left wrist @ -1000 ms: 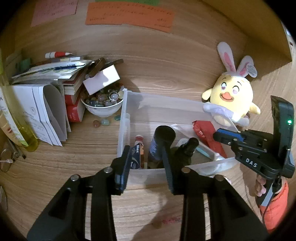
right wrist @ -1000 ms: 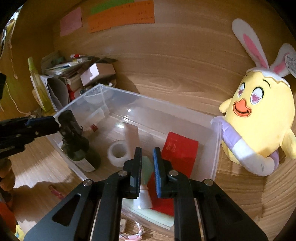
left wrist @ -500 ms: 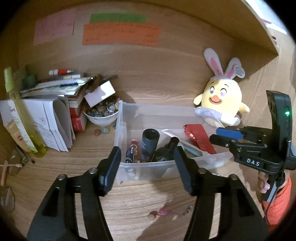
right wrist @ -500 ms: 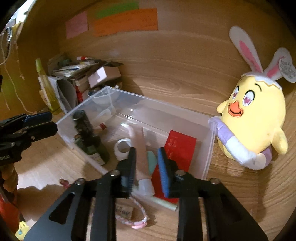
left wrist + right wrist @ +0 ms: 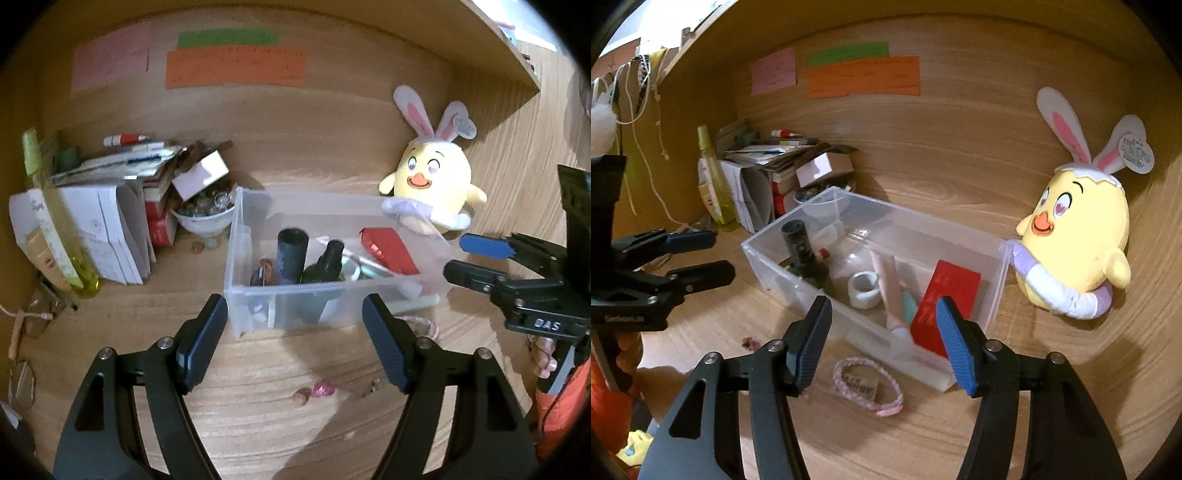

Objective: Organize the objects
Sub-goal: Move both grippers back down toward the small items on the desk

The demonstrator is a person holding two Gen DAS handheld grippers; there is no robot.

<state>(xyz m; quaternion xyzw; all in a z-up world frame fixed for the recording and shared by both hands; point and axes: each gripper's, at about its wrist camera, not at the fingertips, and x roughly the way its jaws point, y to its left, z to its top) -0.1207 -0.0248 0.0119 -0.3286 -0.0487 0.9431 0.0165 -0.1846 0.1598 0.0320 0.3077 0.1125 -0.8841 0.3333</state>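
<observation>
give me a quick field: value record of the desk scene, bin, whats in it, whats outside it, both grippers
bin: clear plastic, on the desk
in bin: dark bottle, tape roll, pink tube, red packet
outside bin: bracelet in front, plush chick at its right end, bowl at its left end
left gripper: jaws opening, nothing between them
right gripper: jaws opening, nothing between them

Clear plastic bin [image 5: 993, 291] on wooden desk, holding dark bottles [image 5: 801, 251], red packet [image 5: 945, 295], tape roll [image 5: 864, 290].
</observation>
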